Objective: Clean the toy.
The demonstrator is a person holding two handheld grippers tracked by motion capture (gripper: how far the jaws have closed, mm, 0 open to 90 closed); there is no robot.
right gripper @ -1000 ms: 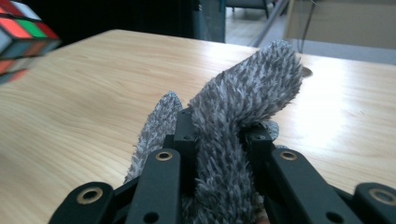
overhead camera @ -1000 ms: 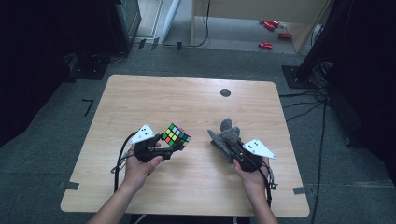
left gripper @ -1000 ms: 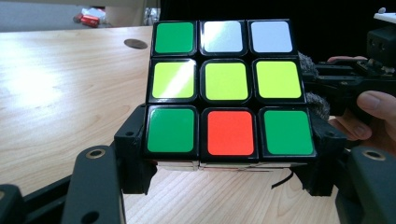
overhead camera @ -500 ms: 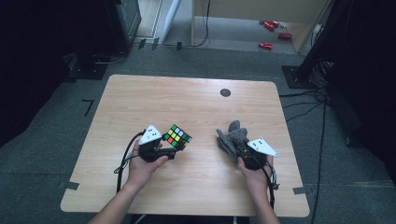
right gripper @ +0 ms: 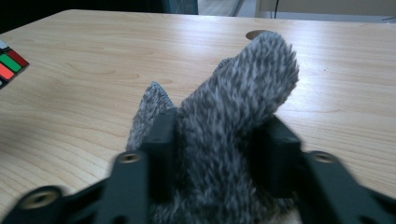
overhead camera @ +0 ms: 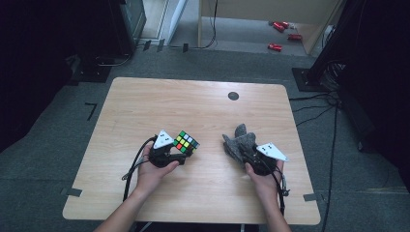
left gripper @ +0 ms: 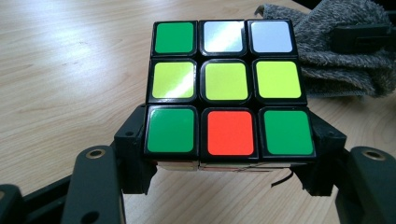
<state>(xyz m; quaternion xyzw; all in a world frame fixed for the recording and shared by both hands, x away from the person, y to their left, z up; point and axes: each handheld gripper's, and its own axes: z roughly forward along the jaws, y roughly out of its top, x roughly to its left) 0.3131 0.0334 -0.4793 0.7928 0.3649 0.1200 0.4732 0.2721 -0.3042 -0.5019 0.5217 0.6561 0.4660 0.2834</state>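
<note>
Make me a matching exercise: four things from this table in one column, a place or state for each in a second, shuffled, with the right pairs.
Things
1. cube
2. grey cloth
3. dark round spot
4. red things

Places or states
A. on the floor beyond the table
B. clamped in the left gripper
C. on the tabletop near its far edge
D. bunched between the jaws of the right gripper

Pairs: 1-B, 2-D, 3-C, 4-A
</note>
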